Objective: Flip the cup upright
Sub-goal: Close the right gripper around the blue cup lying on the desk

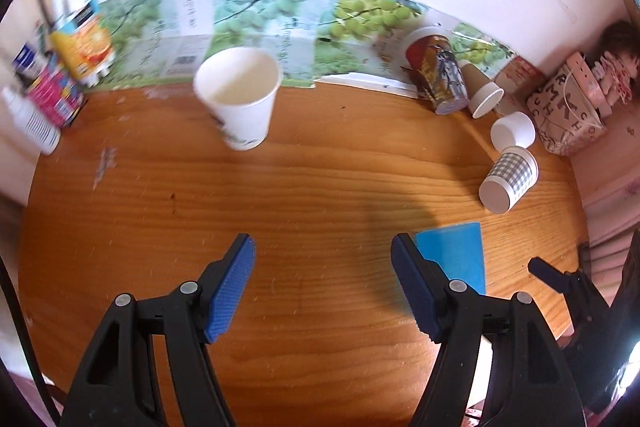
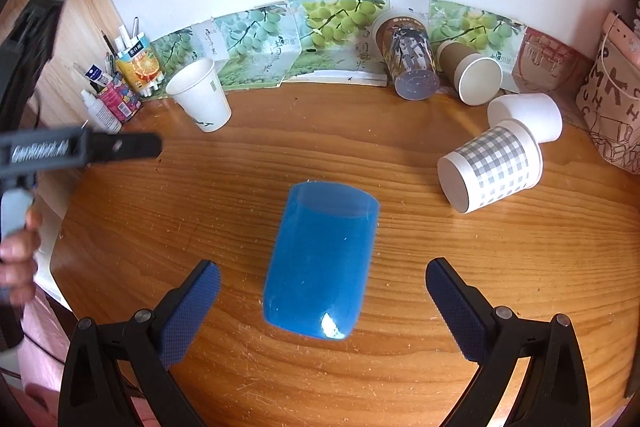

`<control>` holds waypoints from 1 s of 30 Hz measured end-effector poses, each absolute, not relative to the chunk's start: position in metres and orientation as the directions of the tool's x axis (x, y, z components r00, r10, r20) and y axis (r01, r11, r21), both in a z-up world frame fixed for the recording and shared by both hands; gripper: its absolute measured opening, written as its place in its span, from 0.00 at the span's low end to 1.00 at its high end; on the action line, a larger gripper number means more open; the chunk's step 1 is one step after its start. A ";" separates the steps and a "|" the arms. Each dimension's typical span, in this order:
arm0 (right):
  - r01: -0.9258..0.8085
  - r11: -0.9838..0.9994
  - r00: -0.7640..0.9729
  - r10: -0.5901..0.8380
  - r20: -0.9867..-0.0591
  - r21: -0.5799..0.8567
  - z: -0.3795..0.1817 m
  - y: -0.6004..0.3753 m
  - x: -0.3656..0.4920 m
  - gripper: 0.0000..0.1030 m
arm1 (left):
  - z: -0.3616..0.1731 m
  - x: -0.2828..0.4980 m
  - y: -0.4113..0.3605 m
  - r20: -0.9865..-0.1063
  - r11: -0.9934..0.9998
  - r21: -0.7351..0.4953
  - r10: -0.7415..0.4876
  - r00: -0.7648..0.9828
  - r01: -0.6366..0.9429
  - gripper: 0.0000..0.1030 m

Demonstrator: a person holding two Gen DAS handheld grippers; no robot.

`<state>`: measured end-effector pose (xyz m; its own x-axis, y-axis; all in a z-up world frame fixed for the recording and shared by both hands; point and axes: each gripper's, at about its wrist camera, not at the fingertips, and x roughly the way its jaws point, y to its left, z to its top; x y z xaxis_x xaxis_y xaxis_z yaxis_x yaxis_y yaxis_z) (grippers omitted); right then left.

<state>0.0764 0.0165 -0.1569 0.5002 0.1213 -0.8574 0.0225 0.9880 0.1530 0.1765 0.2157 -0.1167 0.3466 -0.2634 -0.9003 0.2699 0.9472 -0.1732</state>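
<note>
Blue cup upside down between open right tool's fingers

Blue cup point(image 2: 320, 263) stands inverted on the desk point(image 2: 440, 307), closed base up, wider rim down on the wood. It sits in front of the right tool point(image 2: 323, 289), centred between the two blue-padded fingers point(image 2: 192, 307), which are spread wide and touch nothing; a gap shows on each side of the cup.

In the left wrist view the left tool point(image 1: 323, 261) also has its fingers apart and holds nothing. The blue cup point(image 1: 456, 255) shows just beyond its right-hand finger, partly hidden by it. The right tool's dark tip point(image 1: 560, 279) appears at the far right edge.

A white cup point(image 1: 240, 95) stands upright toward the back left of the desk, mouth open to the top, well apart from both tools. Behind it to the left is a blurred group of cartons point(image 1: 80, 47) and a bottle point(image 1: 32, 123) against the wall.

At the back right lie several cups on their sides: a printed cup point(image 2: 408, 59), a brown cup point(image 2: 468, 71), a plain white cup point(image 2: 524, 115) and a checked cup point(image 2: 492, 167). The checked cup touches the plain white one. A patterned bag point(image 2: 612, 107) stands at the far right. Fruit-printed sheets point(image 2: 280, 39) line the foot of the wall.

A hand point(image 2: 18, 267) grips the left tool's handle at the left edge of the right wrist view.
</note>
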 end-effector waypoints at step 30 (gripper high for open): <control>0.100 0.981 0.293 0.130 -0.947 0.165 -0.210 0.019 0.146 0.91 | -0.104 0.086 0.232 -0.855 0.948 -0.195 -0.290 0.431 0.250 0.72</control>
<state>0.1464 0.0188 -0.2099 0.2935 0.1298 -0.9471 0.1000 0.9811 0.1655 0.0857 0.2322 -0.1045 0.4310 -0.2897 -0.8546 0.2503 0.9483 -0.1953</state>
